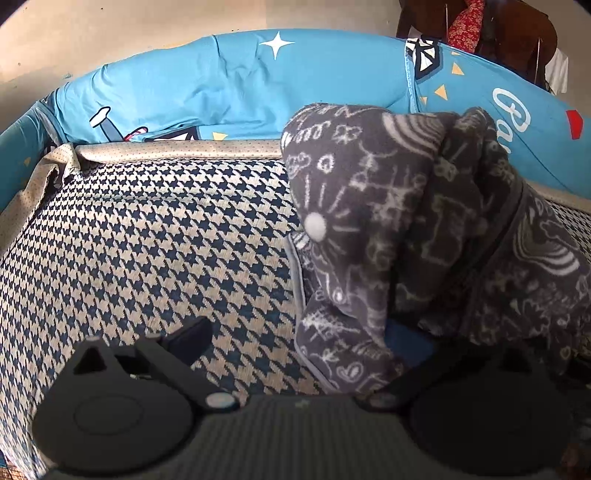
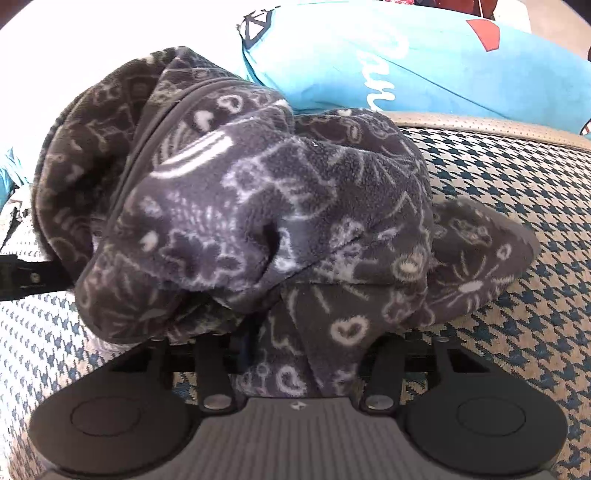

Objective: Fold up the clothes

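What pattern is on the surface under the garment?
Navy-and-cream houndstooth cover, clearest in the left wrist view.

A lived-in home, most likely a bedroom or sitting room, is showing itself in soft furnishings. A mattress or couch seat covered in navy-and-cream houndstooth fabric (image 1: 155,236) is filling the foreground, its far edge trimmed in beige dotted cloth (image 1: 177,149). Long bolster pillows in bright blue cartoon-print covers (image 1: 221,85), with white stars and script lettering, are lining the back against a plain, scuffed cream wall (image 1: 110,33). A grey fleece garment with doodle print (image 2: 266,206) is lying bunched on the seat. In the far corner, dark wooden furniture (image 1: 517,33) is carrying draped red floral cloth (image 1: 467,24), and daylight is washing in strongly from one side.
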A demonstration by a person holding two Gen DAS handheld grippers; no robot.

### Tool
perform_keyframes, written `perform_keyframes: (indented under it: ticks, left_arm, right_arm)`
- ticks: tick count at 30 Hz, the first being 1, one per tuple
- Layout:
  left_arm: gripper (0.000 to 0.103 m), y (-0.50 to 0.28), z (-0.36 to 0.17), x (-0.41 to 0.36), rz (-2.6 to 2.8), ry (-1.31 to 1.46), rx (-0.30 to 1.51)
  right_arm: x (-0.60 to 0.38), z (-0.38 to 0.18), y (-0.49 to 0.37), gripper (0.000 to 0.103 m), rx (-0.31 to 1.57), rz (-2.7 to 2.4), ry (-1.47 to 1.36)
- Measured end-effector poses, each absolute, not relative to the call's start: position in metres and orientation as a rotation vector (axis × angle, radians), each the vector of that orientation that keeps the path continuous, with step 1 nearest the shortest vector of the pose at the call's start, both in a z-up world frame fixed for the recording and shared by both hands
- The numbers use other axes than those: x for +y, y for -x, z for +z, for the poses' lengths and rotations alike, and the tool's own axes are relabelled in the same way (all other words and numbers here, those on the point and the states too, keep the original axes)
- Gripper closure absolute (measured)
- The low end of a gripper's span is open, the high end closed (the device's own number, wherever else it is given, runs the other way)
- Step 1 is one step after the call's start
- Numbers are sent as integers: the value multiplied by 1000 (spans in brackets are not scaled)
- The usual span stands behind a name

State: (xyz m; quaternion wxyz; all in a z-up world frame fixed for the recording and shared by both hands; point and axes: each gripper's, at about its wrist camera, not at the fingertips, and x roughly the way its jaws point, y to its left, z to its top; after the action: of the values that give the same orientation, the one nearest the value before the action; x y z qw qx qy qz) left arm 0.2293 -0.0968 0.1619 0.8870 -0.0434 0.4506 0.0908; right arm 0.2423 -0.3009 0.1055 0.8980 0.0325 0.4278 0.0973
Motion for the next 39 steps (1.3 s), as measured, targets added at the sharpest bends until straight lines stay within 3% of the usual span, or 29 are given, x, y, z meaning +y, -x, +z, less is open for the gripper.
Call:
perform_keyframes:
  ticks: [3,9,31,39]
  left_arm:
    - [0,-230,163,-93,201,99,932]
    - [0,-233,168,-84,237,127,920]
    - [0,-210,211,-48,163,240,808]
    - [0,-203,217,-74,67,196,802]
  right_arm:
    - [-300,109,-238,71,893,238,-69]
    - [-292,114,-225,77,911,335,-82]
    - [-204,126,-151,78,856,830,82]
    - [-217,134,-148,70,905,792,96]
